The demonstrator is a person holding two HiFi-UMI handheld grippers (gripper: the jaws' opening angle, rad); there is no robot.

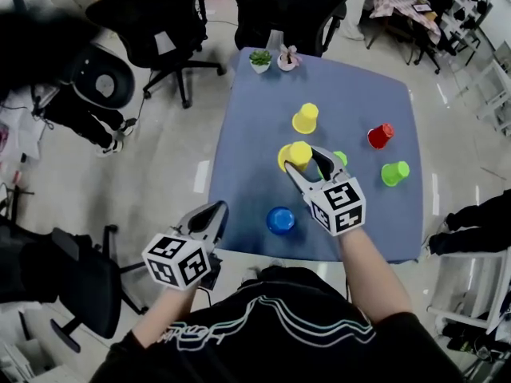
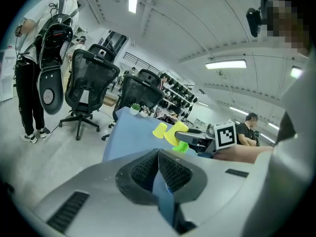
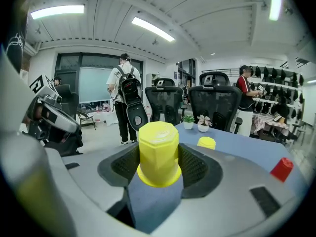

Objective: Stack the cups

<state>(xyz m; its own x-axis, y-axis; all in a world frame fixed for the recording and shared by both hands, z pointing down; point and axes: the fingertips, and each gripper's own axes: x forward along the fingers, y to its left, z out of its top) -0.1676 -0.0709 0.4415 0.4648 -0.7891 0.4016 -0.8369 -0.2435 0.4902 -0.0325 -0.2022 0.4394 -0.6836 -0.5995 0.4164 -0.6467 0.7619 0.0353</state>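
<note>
Counting six cups on blue table (image 1: 247, 134): two yellow, two green cups (image 1: 394, 172), one red cup (image 1: 381, 136), one blue cup (image 1: 280, 220). Clamping one inverted yellow cup (image 3: 158, 152) in right gripper (image 1: 305, 161), frame centre, off the tabletop. Seeing other yellow cup (image 1: 305, 118) standing just above it in frame. Holding left gripper (image 1: 214, 212) jaws together, empty, lower left. Spotting two potted plants (image 1: 260, 58) at table's top edge. Reading no words, only square patterns on marker cubes (image 1: 339, 204); shirt print too blurred.
</note>
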